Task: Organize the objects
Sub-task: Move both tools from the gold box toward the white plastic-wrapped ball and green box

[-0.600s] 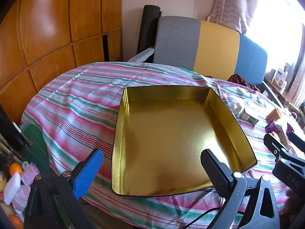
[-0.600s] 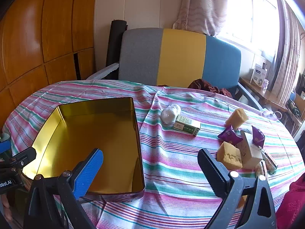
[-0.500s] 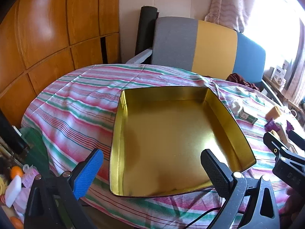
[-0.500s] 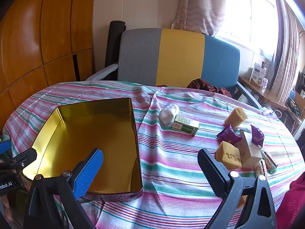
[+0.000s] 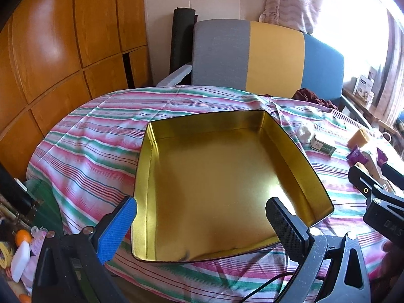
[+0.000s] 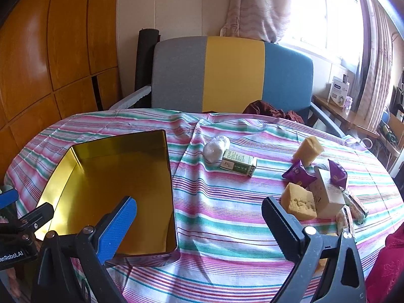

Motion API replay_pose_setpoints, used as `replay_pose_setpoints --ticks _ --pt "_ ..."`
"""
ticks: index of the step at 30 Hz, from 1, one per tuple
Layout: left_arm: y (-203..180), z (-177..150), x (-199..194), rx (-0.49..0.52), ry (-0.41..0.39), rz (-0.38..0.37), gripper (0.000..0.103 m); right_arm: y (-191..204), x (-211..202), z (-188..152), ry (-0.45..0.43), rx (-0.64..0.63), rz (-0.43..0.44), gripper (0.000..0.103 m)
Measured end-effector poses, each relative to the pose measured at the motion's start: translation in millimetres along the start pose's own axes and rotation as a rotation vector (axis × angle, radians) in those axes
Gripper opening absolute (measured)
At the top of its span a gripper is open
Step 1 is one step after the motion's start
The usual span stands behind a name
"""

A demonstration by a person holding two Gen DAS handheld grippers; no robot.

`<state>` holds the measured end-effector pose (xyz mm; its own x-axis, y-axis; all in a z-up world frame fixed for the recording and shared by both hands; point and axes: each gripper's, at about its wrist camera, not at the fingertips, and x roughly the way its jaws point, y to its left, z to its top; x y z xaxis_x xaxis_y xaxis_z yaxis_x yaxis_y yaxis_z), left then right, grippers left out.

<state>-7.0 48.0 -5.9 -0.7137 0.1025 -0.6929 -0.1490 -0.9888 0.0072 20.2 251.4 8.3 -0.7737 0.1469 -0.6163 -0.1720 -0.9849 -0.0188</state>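
An empty gold tin tray lies on the striped tablecloth. My left gripper hangs open over the tray's near edge, holding nothing. My right gripper stands open above the cloth to the right of the tray, nothing between its fingers. Right of the tray lie a white wrapped ball, a green-and-white box, two yellow sponge blocks, two purple packets, a white carton and wrapped snack bars.
A grey, yellow and blue chair back stands behind the table. Wooden panels fill the left wall. A curtained window is at the right. Small items lie on the floor at the lower left.
Both views have shifted slightly: the tray sits a little further left and lower in the left wrist view. Both grippers stay wide open.
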Motion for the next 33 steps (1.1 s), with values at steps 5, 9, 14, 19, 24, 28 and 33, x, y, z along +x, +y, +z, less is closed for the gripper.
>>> replay_pose_setpoints --ticks 5,9,14,19,24,28,33 --pt "-6 4 0 0.020 -0.001 -0.010 0.103 -6 2 0 0.005 0.010 -0.007 0.102" --pt "-15 10 -1 0.034 -0.009 -0.026 0.103 -11 3 -1 0.009 0.019 -0.015 0.102" --pt "-26 21 -1 0.052 -0.019 -0.073 0.103 -22 9 -2 0.026 0.026 -0.031 0.102" --pt "-46 42 0 0.105 -0.048 -0.098 0.103 -43 13 -3 0.042 0.058 -0.059 0.102" --pt "-71 66 8 0.157 -0.061 -0.134 0.103 -72 12 -2 0.040 0.097 -0.104 0.102" --pt "-98 91 27 0.175 -0.034 -0.189 0.103 -98 14 -2 0.048 0.145 -0.142 0.102" --pt "-141 113 57 0.251 -0.007 -0.208 0.098 -122 17 -5 0.055 0.195 -0.161 0.102"
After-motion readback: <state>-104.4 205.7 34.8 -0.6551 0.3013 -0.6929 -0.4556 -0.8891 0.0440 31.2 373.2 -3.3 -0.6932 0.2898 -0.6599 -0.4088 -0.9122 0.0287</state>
